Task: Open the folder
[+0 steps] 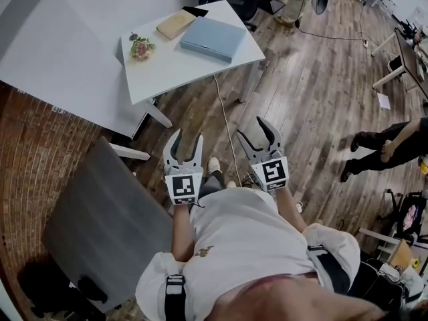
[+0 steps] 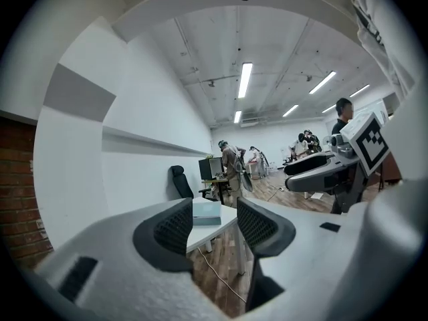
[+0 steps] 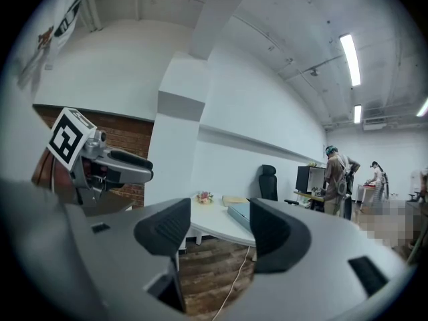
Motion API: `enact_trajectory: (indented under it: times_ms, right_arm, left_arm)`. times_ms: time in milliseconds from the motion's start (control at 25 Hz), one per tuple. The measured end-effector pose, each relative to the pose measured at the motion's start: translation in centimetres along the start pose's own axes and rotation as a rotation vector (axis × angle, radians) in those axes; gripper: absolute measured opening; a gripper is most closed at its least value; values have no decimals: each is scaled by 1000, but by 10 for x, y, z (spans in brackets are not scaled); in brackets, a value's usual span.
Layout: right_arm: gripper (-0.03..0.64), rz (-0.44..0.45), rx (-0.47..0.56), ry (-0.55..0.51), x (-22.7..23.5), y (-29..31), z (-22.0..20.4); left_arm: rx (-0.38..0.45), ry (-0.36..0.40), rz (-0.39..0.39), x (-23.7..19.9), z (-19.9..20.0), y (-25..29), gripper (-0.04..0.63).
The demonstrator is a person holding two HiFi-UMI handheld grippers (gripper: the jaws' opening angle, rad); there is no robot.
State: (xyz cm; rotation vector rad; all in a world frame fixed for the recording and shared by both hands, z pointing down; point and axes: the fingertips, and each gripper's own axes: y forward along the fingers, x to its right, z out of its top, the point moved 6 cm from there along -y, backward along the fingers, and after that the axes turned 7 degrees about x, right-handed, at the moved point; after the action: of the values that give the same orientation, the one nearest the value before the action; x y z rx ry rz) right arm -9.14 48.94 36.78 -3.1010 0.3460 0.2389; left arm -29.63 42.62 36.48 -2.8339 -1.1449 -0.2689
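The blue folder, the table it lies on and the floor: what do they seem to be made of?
Folder: probably plastic or coated card with a matte light-blue finish; it looks flat and even, with no sheen.
Table: smooth white top, likely laminate or painted board; the colour is uniform and shows no grain.
Floor: dark wood planks, or wood-look laminate; staggered boards with grain streaks.

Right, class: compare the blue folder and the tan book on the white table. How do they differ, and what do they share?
Colour: the folder is blue-grey, the book tan.
Size: the folder covers more of the table than the book does.
Place: the book lies nearer the flowers, the folder farther from them.
Shared: both lie flat and closed on the same table.
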Motion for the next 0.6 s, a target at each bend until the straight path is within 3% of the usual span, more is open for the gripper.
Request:
enact_trajectory:
  times_ms: [600]
  right_arm:
    - [265,5,-36,-26,26,101,-4]
  left_arm:
    - [6,-22,13,-71,-17,73,239]
